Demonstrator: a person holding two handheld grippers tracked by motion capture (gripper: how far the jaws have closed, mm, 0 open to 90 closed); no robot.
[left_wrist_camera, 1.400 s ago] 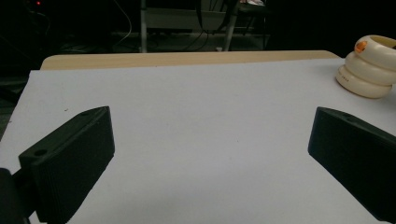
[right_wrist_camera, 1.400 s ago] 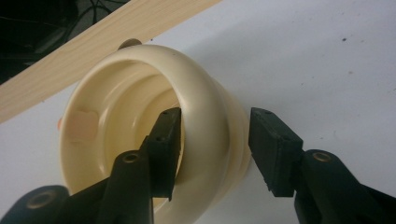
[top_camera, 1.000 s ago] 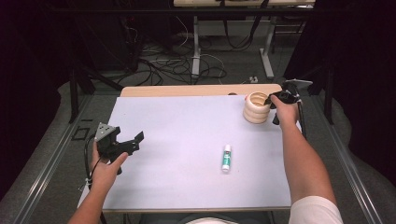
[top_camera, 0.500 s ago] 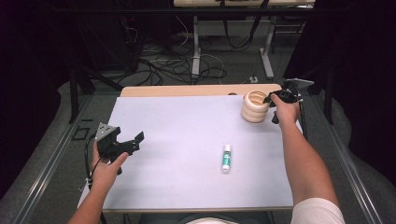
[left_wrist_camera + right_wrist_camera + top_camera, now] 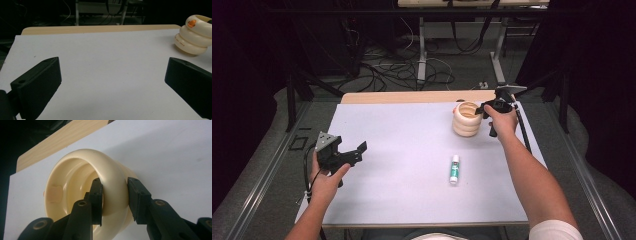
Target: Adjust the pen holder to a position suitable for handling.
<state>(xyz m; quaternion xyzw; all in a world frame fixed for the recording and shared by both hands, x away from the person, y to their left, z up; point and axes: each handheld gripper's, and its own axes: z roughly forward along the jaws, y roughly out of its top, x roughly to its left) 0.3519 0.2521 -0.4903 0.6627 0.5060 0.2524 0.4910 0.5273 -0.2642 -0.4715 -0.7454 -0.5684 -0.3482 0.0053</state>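
White sheet (image 5: 412, 150) — wooden tabletop (image 5: 412, 96) — cabled floor (image 5: 412, 70).

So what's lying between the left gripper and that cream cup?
Nothing: in the high view, bare white table separates the left gripper from the cup.

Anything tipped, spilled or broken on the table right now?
Nothing spilled or broken. The cream ribbed cup leans slightly, its rim clamped by the right gripper. The glue stick lies flat on the sheet. The left gripper is open, holding nothing.

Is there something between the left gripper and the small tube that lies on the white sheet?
Nothing visible. The left gripper, open, is above the bare sheet, and only bare sheet lies between it and the tube.
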